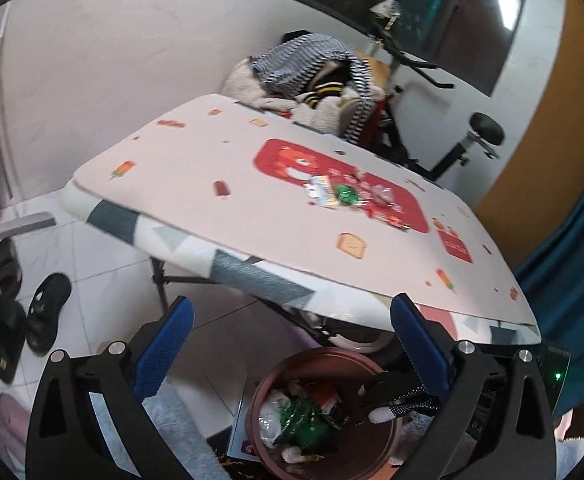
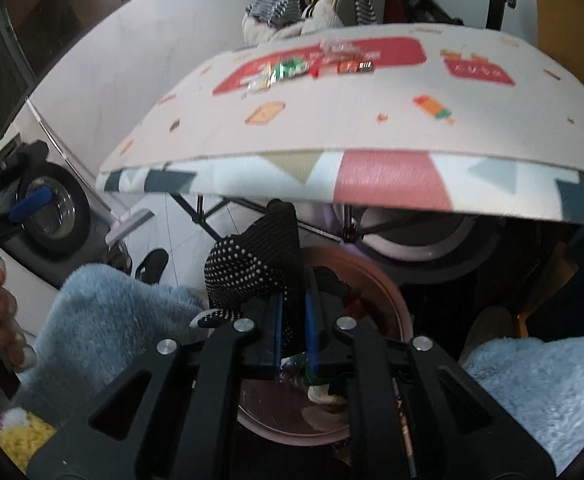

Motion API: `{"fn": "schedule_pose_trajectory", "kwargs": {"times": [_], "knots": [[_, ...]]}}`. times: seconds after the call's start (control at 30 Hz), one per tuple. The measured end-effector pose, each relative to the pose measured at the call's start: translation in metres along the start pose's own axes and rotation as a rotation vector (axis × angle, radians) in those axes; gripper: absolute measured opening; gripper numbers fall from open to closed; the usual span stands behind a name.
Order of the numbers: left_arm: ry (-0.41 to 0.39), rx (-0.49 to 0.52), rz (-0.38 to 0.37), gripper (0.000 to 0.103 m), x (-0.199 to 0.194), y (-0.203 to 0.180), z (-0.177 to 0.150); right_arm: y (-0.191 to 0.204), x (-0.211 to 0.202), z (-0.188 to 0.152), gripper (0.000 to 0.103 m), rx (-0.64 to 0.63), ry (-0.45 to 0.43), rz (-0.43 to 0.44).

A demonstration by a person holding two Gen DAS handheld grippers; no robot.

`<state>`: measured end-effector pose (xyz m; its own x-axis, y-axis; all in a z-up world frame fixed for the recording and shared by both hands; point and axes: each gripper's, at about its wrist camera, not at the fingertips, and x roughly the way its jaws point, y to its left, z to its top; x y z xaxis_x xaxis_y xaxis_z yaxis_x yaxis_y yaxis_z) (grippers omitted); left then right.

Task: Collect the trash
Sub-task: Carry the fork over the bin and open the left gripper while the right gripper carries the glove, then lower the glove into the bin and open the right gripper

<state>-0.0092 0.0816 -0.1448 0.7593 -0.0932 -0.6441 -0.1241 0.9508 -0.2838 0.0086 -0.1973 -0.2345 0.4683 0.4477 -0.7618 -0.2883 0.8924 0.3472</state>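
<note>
My left gripper (image 1: 292, 304) hangs open above the floor, with nothing between its blue pads (image 1: 163, 348). Below it stands a brown bin (image 1: 320, 354) holding wrappers, among them a green one (image 1: 304, 420). A black glove with white dots (image 2: 255, 268) rises between the pads of my right gripper (image 2: 294, 308), which is shut on it just above the bin's rim (image 2: 376, 276). The same glove (image 1: 396, 396) shows over the bin in the left wrist view. More wrappers (image 1: 344, 196) lie in a cluster on the table's red print (image 2: 287, 70).
The folding table (image 1: 195, 176) overhangs the bin, its edge just ahead of both grippers. Dark sandals (image 1: 47, 308) lie on the tiled floor at left. A chair piled with clothes (image 1: 312, 76) and an exercise bike (image 1: 464, 140) stand behind. Light blue fluffy fabric (image 2: 111, 312) flanks the bin.
</note>
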Motion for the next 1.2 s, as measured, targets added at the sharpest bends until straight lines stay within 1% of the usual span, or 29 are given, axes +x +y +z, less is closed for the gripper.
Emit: {"fn": "schedule_pose_trajectory", "kwargs": {"times": [0.13, 0.23, 0.4, 0.43, 0.5, 0.57, 0.6, 0.63, 0.67, 0.77, 0.97, 1.0, 1.1, 1.13, 1.2], "knots": [[0.022, -0.045, 0.036, 0.096, 0.005, 0.011, -0.006, 0.001, 0.01, -0.002, 0.014, -0.009, 0.038, -0.017], [0.024, -0.041, 0.059, 0.096, 0.006, 0.012, -0.009, 0.003, 0.016, -0.003, 0.014, -0.014, 0.063, -0.026], [0.032, -0.034, 0.07, 0.096, 0.008, 0.01, -0.016, 0.004, 0.021, -0.005, 0.018, -0.023, 0.083, -0.044], [0.035, -0.035, 0.069, 0.096, 0.008, 0.01, -0.017, 0.004, 0.022, -0.005, 0.021, -0.022, 0.088, -0.049], [0.037, -0.037, 0.066, 0.096, 0.009, 0.01, -0.018, 0.003, 0.023, -0.005, 0.036, -0.017, 0.092, -0.057], [0.041, -0.035, 0.063, 0.096, 0.009, 0.01, -0.019, 0.002, 0.022, -0.005, 0.067, -0.015, 0.09, -0.063], [0.042, -0.035, 0.063, 0.096, 0.009, 0.01, -0.019, 0.002, 0.022, -0.005, 0.073, -0.015, 0.087, -0.072], [0.044, -0.033, 0.062, 0.096, 0.009, 0.009, -0.02, 0.002, 0.021, -0.005, 0.084, -0.015, 0.083, -0.082], [0.046, -0.032, 0.061, 0.096, 0.01, 0.008, -0.02, 0.002, 0.021, -0.005, 0.091, -0.015, 0.081, -0.088], [0.054, -0.026, 0.057, 0.096, 0.011, 0.007, -0.021, 0.002, 0.022, -0.004, 0.094, -0.014, 0.085, -0.096], [0.055, -0.025, 0.057, 0.096, 0.011, 0.006, -0.022, -0.001, 0.028, -0.006, 0.096, -0.004, 0.116, -0.126], [0.056, -0.025, 0.058, 0.096, 0.011, 0.007, -0.022, -0.002, 0.032, -0.007, 0.096, -0.006, 0.135, -0.145], [0.058, -0.022, 0.062, 0.096, 0.011, 0.006, -0.022, 0.0, 0.052, -0.014, 0.096, -0.044, 0.247, -0.256], [0.058, -0.023, 0.062, 0.096, 0.012, 0.006, -0.021, 0.003, 0.06, -0.017, 0.096, -0.067, 0.29, -0.289], [0.056, -0.022, 0.062, 0.096, 0.012, 0.006, -0.022, 0.01, 0.071, -0.022, 0.096, -0.125, 0.345, -0.333]]}}
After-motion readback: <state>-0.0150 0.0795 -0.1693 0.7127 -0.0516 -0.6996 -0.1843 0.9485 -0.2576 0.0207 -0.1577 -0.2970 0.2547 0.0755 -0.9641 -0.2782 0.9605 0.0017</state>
